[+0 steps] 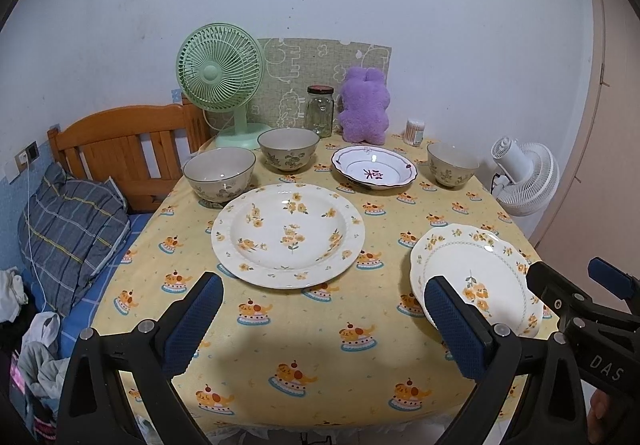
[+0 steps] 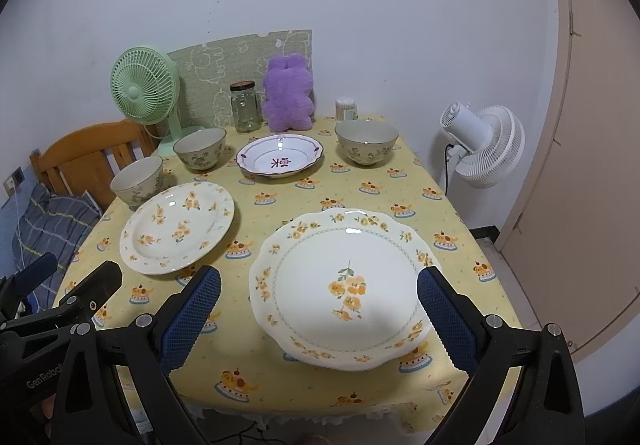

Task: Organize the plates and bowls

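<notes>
Yellow cloth printed with cartoon dogs on cakes covers the bench [image 1: 320,337], which stands against a pale wall with a wooden bed headboard [image 1: 120,149] to its left.

Nearest, the left gripper [image 1: 322,319] hangs over the bench's front edge, its blue, grid-textured fingers [image 1: 192,325] spread wide with nothing between them. The right gripper [image 2: 318,309] is likewise spread, its fingers [image 2: 446,319] on either side of the scalloped plate [image 2: 344,285] as seen from its own camera; whether they touch it cannot be told. That glossy cream plate carries orange flower sprigs and sits near the front right corner.

Left of it, and apart from it, lies the round flowered plate [image 1: 288,235], deeper, with a ribbed rim. Behind that stand two glazed leaf-patterned bowls: the left bowl [image 1: 219,173] just beside the plate's rim, the middle bowl [image 1: 288,148] further back. A shallow dish with a purple rim line and red characters [image 1: 374,167] sits at centre back, and the right bowl [image 1: 452,164] beyond it to the right.

Along the wall stand a green desk fan [image 1: 220,85], a glass jar [image 1: 320,111], a fuzzy purple plush [image 1: 364,111] and a cotton-swab tub [image 1: 414,132]. A white fan [image 2: 484,145] stands off the bench's right side.
</notes>
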`<state>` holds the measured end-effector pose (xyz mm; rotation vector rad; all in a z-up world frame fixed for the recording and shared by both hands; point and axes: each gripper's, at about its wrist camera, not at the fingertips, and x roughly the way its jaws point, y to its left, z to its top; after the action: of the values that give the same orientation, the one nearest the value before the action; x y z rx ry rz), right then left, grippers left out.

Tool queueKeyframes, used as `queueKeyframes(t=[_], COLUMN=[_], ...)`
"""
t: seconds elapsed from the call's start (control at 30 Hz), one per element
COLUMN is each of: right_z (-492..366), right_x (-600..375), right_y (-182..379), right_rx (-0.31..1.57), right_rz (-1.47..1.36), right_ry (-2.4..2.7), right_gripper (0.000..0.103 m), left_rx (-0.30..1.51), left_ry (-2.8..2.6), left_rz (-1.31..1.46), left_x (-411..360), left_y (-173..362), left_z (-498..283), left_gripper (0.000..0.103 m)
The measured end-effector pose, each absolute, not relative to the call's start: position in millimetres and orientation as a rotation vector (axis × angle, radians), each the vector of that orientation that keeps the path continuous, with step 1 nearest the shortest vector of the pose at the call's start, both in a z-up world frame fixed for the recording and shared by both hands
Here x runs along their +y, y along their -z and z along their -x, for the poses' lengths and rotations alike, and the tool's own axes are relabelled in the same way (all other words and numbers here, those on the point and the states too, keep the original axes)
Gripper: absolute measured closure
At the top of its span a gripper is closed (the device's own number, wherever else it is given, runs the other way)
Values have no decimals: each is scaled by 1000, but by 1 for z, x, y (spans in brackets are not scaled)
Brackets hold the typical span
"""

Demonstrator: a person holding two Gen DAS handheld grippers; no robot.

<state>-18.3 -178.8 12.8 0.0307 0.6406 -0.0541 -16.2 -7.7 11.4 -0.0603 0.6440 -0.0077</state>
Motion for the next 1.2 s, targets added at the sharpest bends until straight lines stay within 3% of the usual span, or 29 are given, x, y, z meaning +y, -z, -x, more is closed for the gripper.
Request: queueKeyframes(t=[0.9,1.2], right_z=[9,0], right_x=[-156,-151], right_y=[-18,-16], right_rx=[648,682], right_rz=[-51,-45], right_ry=[143,193], right_gripper=[3,3], left_rx=[650,718], left_ry=[104,136], left_rz=[7,22], left_x=[11,15], left_y=[-14,-3], left_z=[2,-14], left_gripper=[1,8])
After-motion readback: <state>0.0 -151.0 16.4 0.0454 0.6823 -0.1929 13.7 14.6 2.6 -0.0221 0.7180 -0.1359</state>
